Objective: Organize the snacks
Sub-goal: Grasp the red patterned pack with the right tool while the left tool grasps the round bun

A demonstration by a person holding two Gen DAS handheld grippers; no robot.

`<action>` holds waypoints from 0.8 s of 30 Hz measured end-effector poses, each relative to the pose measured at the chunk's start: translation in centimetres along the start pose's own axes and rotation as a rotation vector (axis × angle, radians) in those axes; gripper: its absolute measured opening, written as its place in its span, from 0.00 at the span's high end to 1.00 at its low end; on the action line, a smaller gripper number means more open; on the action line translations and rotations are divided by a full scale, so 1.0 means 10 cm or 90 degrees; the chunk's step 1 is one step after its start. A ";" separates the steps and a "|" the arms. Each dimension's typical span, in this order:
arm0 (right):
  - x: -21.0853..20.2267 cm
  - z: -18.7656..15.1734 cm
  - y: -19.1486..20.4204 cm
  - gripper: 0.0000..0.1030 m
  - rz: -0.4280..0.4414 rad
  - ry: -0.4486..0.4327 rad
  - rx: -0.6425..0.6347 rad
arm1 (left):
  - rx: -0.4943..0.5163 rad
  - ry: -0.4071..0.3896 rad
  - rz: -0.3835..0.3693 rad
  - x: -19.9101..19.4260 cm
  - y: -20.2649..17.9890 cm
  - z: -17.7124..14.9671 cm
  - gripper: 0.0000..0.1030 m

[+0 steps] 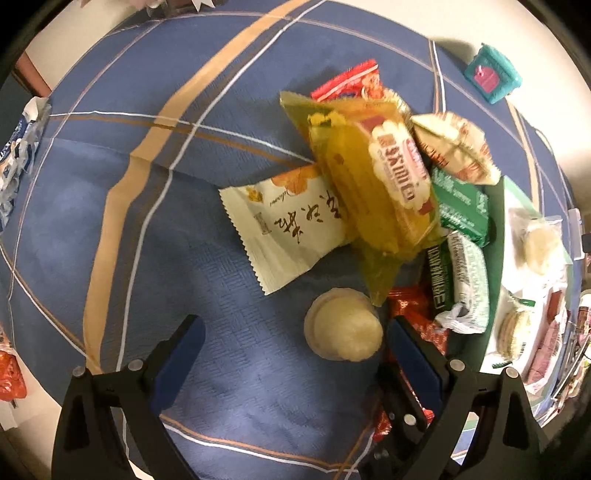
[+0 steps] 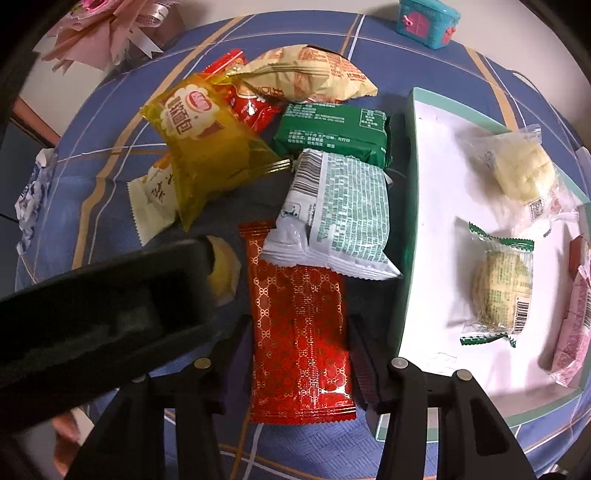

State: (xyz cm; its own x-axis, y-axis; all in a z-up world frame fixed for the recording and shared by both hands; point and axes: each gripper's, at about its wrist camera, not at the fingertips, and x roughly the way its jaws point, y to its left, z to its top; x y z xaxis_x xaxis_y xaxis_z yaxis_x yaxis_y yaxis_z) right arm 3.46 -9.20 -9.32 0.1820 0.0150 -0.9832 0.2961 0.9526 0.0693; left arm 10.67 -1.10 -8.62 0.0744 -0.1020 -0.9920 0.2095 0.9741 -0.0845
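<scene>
A red patterned packet (image 2: 299, 332) lies flat on the blue checked cloth (image 2: 110, 155). My right gripper (image 2: 301, 350) points down over it and its pads meet both long edges. A round pale pastry (image 1: 343, 328) sits on the cloth between the fingers of my open left gripper (image 1: 299, 354), closer to the right finger and touching neither. That left gripper shows as a black body (image 2: 110, 314) in the right wrist view, half hiding the pastry (image 2: 223, 269). A white tray with a green rim (image 2: 410, 221) stands to the right.
Piled beyond the grippers are a yellow bread packet (image 2: 207, 147), a green packet (image 2: 332, 129), a white-green packet (image 2: 340, 214), a cream packet (image 1: 288, 225) and a beige packet (image 2: 306, 74). The tray holds several wrapped cakes. A teal toy box (image 2: 428, 22) stands at the back.
</scene>
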 end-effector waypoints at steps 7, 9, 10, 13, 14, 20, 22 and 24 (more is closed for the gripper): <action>-0.05 -0.01 -0.07 0.48 0.006 0.001 0.003 | -0.016 0.014 0.021 0.15 0.07 0.01 0.04; -0.06 -0.01 -0.07 0.48 0.006 0.001 0.004 | -0.027 0.011 0.031 0.14 0.16 0.01 0.04; -0.06 -0.01 -0.06 0.48 0.006 0.001 0.004 | -0.036 0.012 0.034 0.14 0.22 0.02 0.04; -0.07 -0.01 -0.07 0.48 0.006 0.003 0.005 | -0.067 0.018 0.043 0.17 0.38 0.03 0.04; -0.07 -0.01 -0.06 0.48 0.005 0.003 0.005 | -0.074 0.019 0.048 0.18 0.41 0.04 0.04; -0.04 -0.01 -0.01 0.48 -0.004 0.003 0.000 | -0.061 0.028 0.044 0.26 0.34 0.05 0.04; -0.03 -0.02 0.01 0.48 -0.008 0.002 -0.003 | -0.041 0.033 0.050 0.33 0.22 0.04 0.04; -0.02 -0.03 0.04 0.48 -0.013 0.001 -0.006 | -0.036 0.033 0.062 0.36 0.17 0.05 0.04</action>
State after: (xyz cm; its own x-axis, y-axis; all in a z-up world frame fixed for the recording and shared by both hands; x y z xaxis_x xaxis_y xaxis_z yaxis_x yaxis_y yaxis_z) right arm 3.31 -8.72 -9.15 0.1751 -0.0037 -0.9845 0.2905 0.9557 0.0480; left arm 11.73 0.08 -12.31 0.0410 0.0022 -0.9992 0.1488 0.9888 0.0083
